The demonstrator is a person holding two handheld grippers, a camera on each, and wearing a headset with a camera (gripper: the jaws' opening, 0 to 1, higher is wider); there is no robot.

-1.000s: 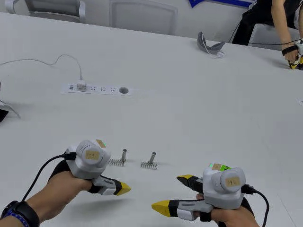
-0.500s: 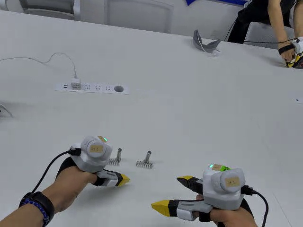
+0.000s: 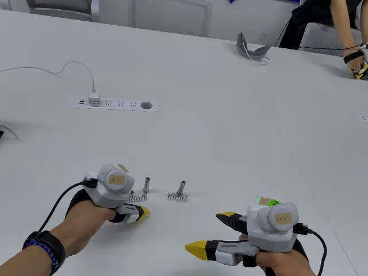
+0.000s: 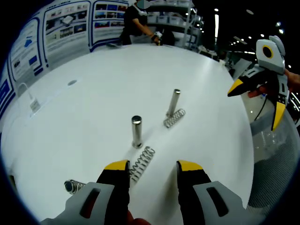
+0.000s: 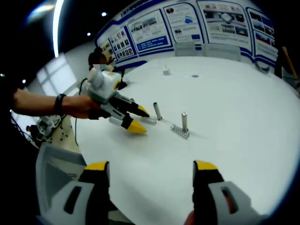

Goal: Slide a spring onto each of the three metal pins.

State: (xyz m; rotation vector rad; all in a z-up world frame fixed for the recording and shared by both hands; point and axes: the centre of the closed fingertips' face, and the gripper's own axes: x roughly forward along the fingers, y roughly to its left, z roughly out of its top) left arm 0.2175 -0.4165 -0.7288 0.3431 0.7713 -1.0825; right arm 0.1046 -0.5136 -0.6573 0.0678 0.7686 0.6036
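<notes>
Right now a spring point(image 4: 142, 161) lies flat on the white table point(image 3: 230, 132) beside an upright pin point(image 4: 136, 131), just ahead of the left tongs point(image 4: 153, 165), whose jaws stand parted and hold nothing. Beyond, a second spring point(image 4: 174, 118) lies at the foot of a second pin point(image 4: 174, 102). The right tongs point(image 5: 150, 165) hang well apart from these, spread wide and empty.

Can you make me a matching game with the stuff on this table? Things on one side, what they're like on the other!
Things:
1 pin
2 spring
3 power strip
4 right gripper

What they're like:
A lying flat
B white plug in it
C standing upright
D jaws open, holding nothing

Pairs: 1-C, 2-A, 3-B, 4-D
</notes>
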